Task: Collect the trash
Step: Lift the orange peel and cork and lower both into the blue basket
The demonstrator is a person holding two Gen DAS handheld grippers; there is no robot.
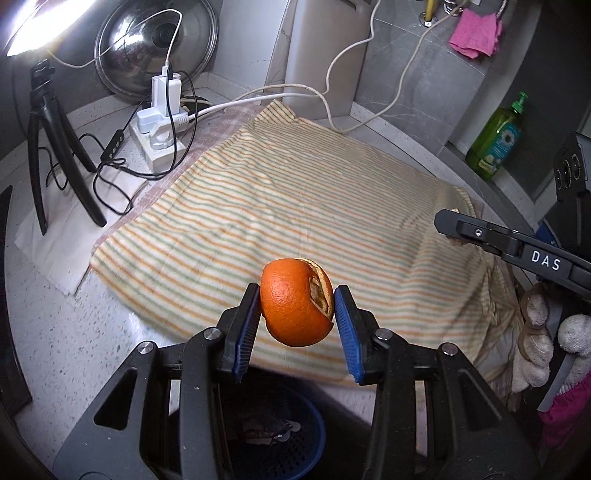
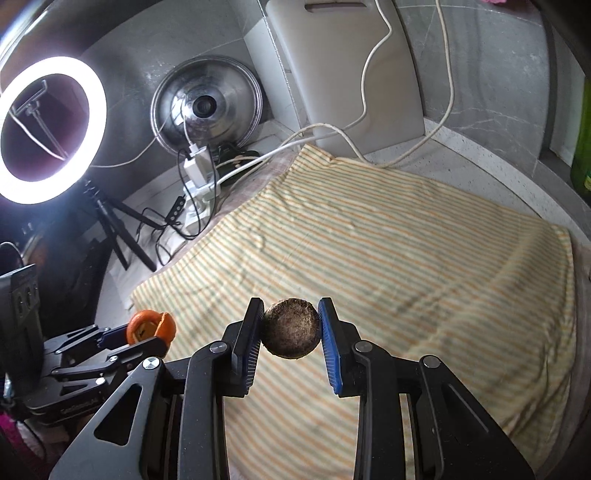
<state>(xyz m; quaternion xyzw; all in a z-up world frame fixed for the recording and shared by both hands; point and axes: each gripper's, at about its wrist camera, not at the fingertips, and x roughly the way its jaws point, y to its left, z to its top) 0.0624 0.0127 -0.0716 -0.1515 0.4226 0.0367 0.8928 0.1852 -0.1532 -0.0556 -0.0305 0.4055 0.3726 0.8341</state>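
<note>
Left gripper [image 1: 297, 306] is pinching an orange peel [image 1: 295, 301], blue pads [image 1: 246, 321] pressed on both sides. The peel is a hollow, mostly whole shell with a torn opening on its right side, held clear above the near edge of the striped cloth [image 1: 295, 192]. Directly below the gripper, off the counter edge, sits a blue perforated basket [image 1: 291, 448] with some scraps inside (can't make out what they are).

Right gripper [image 2: 290, 328] is clamped on a round brown object [image 2: 290, 329], rough and fibrous on the face toward the camera; I can't tell what it is. It hangs above the cloth [image 2: 406, 258], not touching it. From this view the left gripper [image 2: 144, 334] shows at lower left with the peel [image 2: 149, 326] between its fingers, its open hollow side facing the camera.

In the left view, 1 finger of the right gripper [image 1: 448, 230] pokes in from the right, marked "DAS".

Cloth is bare of trash, lightly wrinkled, spread over the speckled counter [image 1: 48, 332]. Back left: ring light [image 2: 51, 129] on a tripod [image 1: 55, 155], power strip [image 1: 159, 136] with chargers and cables, steel lid [image 2: 207, 103] leaning on the wall. Green soap bottle [image 1: 496, 140] on the right ledge, pink rag [image 1: 476, 33] up top.
</note>
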